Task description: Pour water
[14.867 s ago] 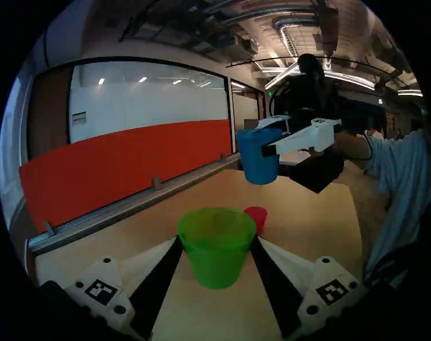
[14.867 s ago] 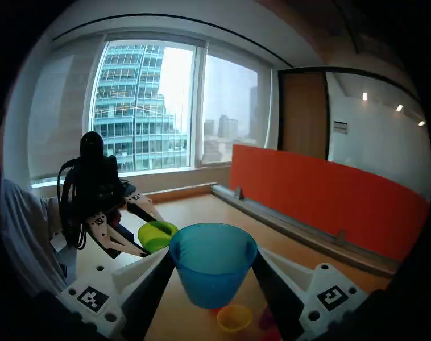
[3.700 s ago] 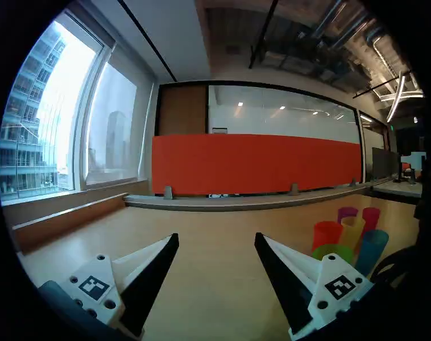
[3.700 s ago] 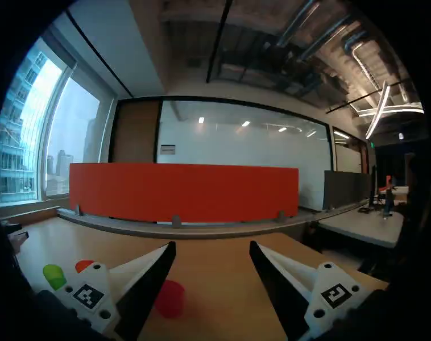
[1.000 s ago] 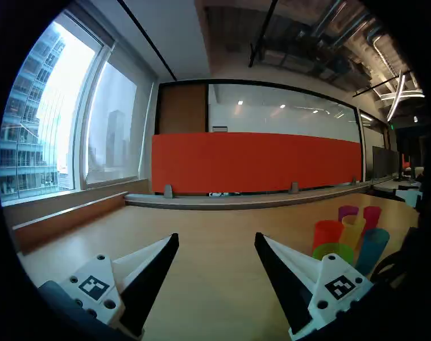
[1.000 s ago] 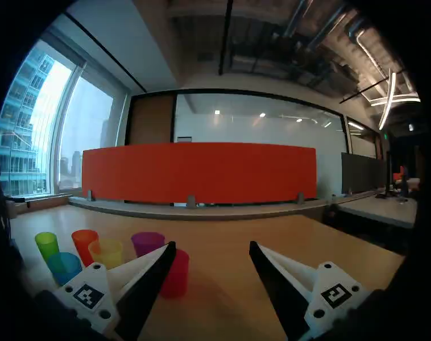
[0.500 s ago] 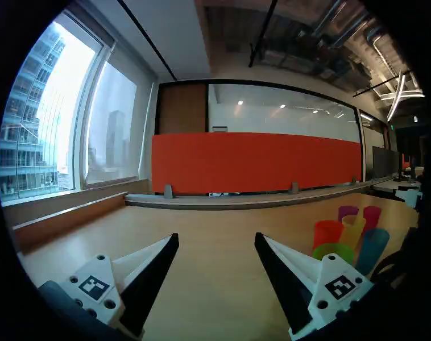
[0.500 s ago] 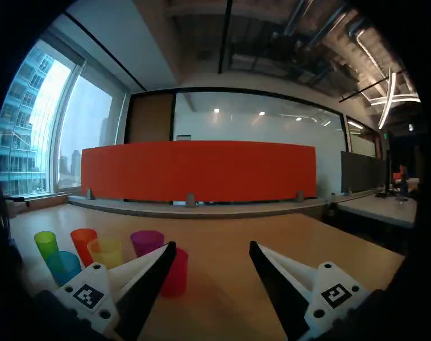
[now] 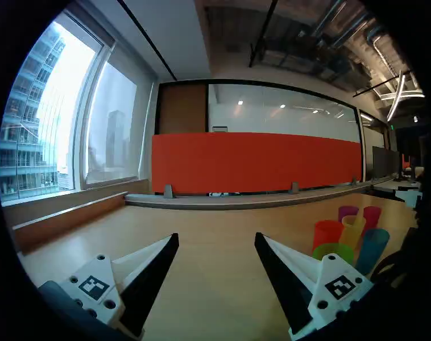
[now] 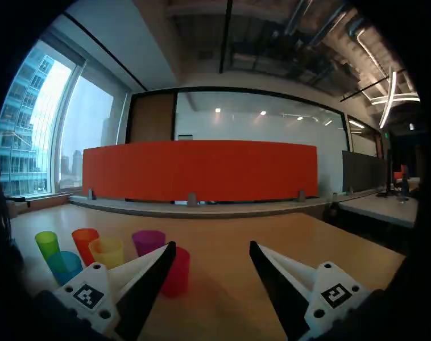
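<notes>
Closest in, left gripper view: left gripper (image 9: 215, 253) released, white fingers with black inner faces spread wide, nothing between them, no visible contact with anything. It is held level and low over the light wooden table (image 9: 204, 233), aimed straight at the long orange-red divider panel (image 9: 255, 162). Right gripper (image 10: 211, 253), right gripper view: same state, wide apart, empty, level, also facing the panel (image 10: 198, 170).

Cups all stand upright on the table, on the grippers' side of the panel and well short of it.

Right gripper view, going toward the panel:
- First: translucent blue plastic cup (image 10: 65, 266) and translucent red plastic cup (image 10: 177, 271). The red one is partly hidden behind that gripper's finger (image 10: 141, 284); can't judge contact.
- Next: translucent yellow plastic cup (image 10: 106, 252).
- Nearest the panel: translucent green plastic cup (image 10: 46, 244), translucent orange plastic cup (image 10: 83, 240) and translucent purple plastic cup (image 10: 148, 241).

Left gripper view shows the same cup cluster (image 9: 352, 227), likewise short of the panel. Whether any cup holds water: can't tell.

Beyond the panel: glass wall (image 9: 284, 113). Tall windows (image 9: 45, 136) run off from one end of the panel.
</notes>
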